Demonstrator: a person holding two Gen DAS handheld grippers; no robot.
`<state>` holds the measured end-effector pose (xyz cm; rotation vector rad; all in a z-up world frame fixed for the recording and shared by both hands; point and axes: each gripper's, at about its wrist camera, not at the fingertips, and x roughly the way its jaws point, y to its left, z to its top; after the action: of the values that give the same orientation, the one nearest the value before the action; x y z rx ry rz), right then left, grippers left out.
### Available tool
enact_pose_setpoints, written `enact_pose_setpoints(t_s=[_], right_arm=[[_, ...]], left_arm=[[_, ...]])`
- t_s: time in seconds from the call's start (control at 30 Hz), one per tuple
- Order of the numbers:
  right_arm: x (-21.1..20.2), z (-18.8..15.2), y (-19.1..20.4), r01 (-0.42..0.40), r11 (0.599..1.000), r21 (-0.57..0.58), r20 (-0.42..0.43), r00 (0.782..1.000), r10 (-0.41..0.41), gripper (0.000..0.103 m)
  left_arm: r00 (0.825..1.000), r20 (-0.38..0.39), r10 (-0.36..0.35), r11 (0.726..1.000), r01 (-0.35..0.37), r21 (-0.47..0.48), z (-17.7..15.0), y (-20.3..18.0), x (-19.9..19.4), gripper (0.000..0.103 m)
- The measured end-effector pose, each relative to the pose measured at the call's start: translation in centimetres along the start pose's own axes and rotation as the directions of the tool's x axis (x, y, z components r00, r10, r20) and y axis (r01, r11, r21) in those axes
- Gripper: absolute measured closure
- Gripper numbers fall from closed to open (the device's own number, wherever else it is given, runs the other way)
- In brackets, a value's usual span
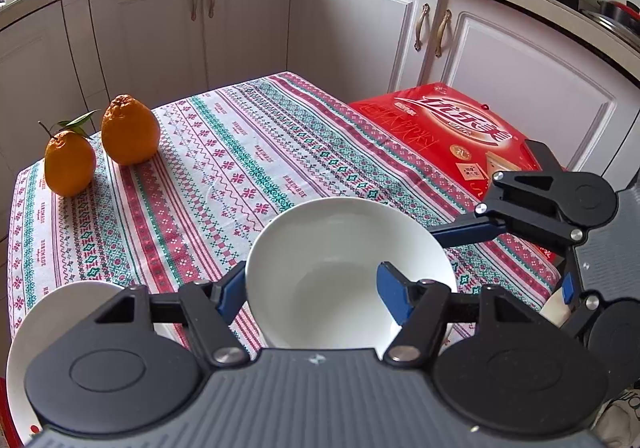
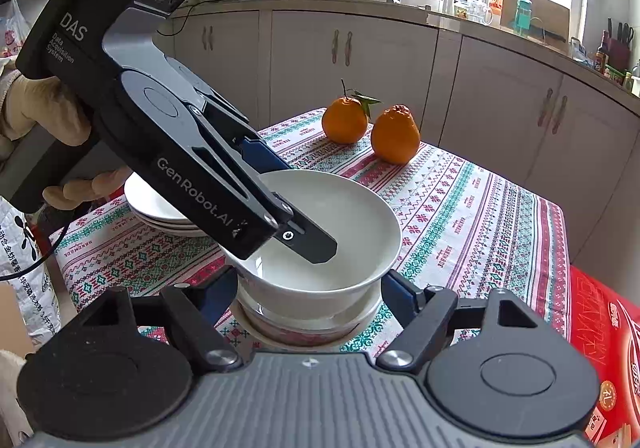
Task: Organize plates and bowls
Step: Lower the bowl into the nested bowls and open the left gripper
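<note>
A white bowl (image 1: 320, 288) (image 2: 344, 215) is pinched by its wall in my left gripper (image 1: 312, 288) (image 2: 288, 199), one finger inside and the other outside the rim. It rests in a lower bowl (image 2: 308, 324) whose glossy side shows red. My right gripper (image 2: 310, 292) (image 1: 498, 268) has a finger against each side of that lower bowl and is shut on it. A stack of white plates (image 2: 156, 207) (image 1: 36, 332) lies on the patterned tablecloth (image 1: 240, 167) to the left of the bowls.
Two oranges (image 1: 130, 131) (image 2: 394, 135) stand at the table's far corner. A red box (image 1: 444, 131) (image 2: 600, 328) lies by the table's right edge. Kitchen cabinets surround the table. A gloved hand (image 2: 44, 115) holds the left gripper's handle.
</note>
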<state>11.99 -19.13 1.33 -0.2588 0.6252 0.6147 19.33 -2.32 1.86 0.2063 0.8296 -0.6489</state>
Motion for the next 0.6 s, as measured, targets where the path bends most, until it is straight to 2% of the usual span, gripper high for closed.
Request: enact_pose_setpoints(t_s=[0.6], right_arm=[[0.69,-0.24,-0.46,-0.010,1.000,0.025,-0.024,1.000,0.011,0.020]], left_arm=[[1.000,-0.016,-0.002,1.000,0.002,0.003,-0.32,-0.01,0.96,0.036]])
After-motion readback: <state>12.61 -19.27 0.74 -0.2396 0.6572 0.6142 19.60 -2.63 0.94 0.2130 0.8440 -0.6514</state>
